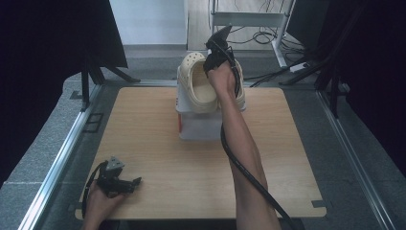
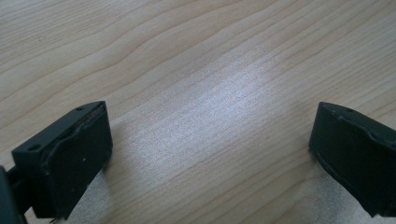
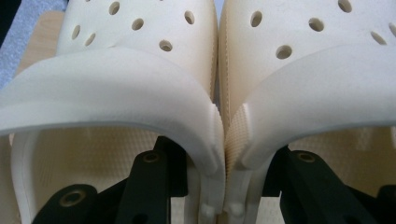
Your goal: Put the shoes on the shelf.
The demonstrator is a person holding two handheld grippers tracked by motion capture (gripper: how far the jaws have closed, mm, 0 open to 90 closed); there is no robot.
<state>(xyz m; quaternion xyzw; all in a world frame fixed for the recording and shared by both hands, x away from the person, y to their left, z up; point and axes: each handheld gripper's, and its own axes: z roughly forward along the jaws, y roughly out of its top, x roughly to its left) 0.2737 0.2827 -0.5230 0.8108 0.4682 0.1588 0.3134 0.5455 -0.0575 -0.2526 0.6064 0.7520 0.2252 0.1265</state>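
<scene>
Forearm and right gripper (image 1: pixel 216 56) reach across the table (image 1: pixel 158 158) to two cream clogs (image 3: pixel 140 84) pressed side by side above a white box (image 1: pixel 198 125), one jaw inside each, clamping their touching inner walls. Clog long axes run away from the person, toes far. Left gripper (image 1: pixel 125 184) rests near, jaws apart, empty; no legible writing

Matt cream foam clogs (image 3: pixel 140 79) with pebbled insoles; pale wood-grain table (image 2: pixel 210 70) with soft sheen; the box (image 1: pixel 198 127) beneath looks like white plastic.
</scene>
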